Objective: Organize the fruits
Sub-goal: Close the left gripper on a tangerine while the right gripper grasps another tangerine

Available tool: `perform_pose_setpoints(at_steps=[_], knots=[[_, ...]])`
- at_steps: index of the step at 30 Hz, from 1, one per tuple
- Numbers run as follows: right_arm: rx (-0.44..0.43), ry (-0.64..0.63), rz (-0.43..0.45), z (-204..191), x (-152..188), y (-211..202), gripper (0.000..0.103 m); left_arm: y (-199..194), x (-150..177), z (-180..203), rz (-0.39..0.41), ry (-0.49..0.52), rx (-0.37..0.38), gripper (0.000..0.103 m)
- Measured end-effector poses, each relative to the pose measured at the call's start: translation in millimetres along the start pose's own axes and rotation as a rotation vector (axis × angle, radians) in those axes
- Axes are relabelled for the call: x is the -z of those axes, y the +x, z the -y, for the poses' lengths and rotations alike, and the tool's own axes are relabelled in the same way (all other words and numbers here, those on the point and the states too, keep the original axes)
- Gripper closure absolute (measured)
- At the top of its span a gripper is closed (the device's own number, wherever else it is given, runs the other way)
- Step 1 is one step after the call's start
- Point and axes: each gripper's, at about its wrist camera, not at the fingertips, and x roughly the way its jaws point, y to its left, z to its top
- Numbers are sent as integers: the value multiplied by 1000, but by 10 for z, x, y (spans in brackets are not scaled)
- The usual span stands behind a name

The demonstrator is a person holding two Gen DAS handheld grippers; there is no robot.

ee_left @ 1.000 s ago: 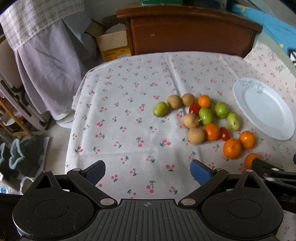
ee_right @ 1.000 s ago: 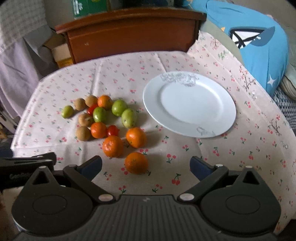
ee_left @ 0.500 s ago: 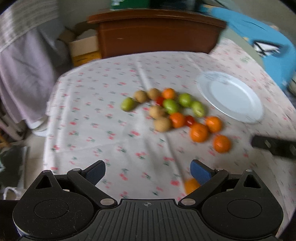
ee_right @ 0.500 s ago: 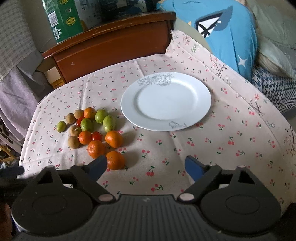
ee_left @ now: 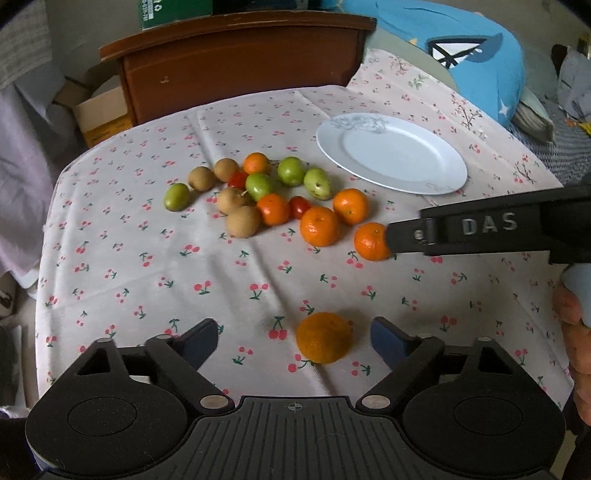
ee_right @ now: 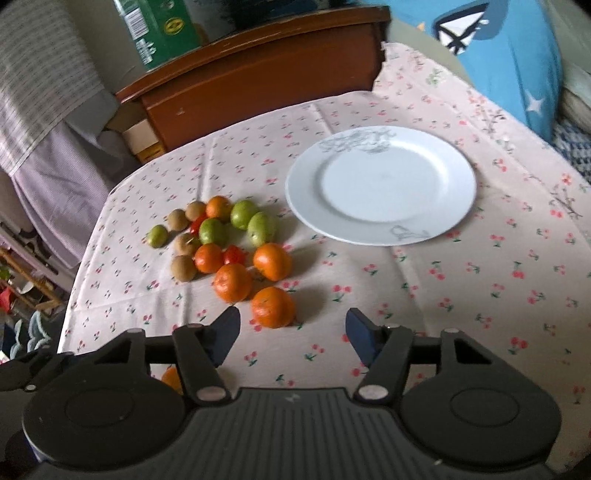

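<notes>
From the left wrist, the left gripper (ee_left: 293, 339) has its blue-padded fingers (ee_left: 201, 338) spread wide with nothing between them; a lone orange (ee_left: 324, 342) sits on the cherry-print cloth (ee_left: 147, 266) just ahead, nearer the right finger and touching neither. Farther out past the fingertips lies the fruit pile (ee_left: 273, 199) of oranges, green fruits, brown fruits and small red ones, and beyond it to the right the white plate (ee_left: 391, 155). The right gripper (ee_left: 487, 230) reaches in from the right with "DAS" in raised letters on its side, its tip against the nearest orange (ee_left: 371, 242). A green box (ee_left: 173, 13) on the wooden headboard (ee_left: 236, 59) carries print too cut off to read. From the right wrist, the right gripper (ee_right: 291, 326) is likewise wide open and holding nothing, the nearest orange (ee_right: 272, 307) lying just ahead between the fingers, closer to the left one. The plate (ee_right: 380, 184) lies farther ahead to the right, the pile (ee_right: 221, 240) ahead to the left. The green carton (ee_right: 162, 29) has a barcode strip and small print I cannot make out.
</notes>
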Motion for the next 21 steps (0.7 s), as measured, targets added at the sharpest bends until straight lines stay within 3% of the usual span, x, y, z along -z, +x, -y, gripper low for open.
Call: perform_pose_setpoints(at_steps=[8,17,21], knots=[[-28,-32,-15,-63,-8,151,50,74,67,95,17,51,-10,37],[-20,-111,-32,-183,17,326,64,134,92,99,20,42,-3,52],[-5,-124,-26,-198,40,392,71,129,97,113,35,51,16,66]])
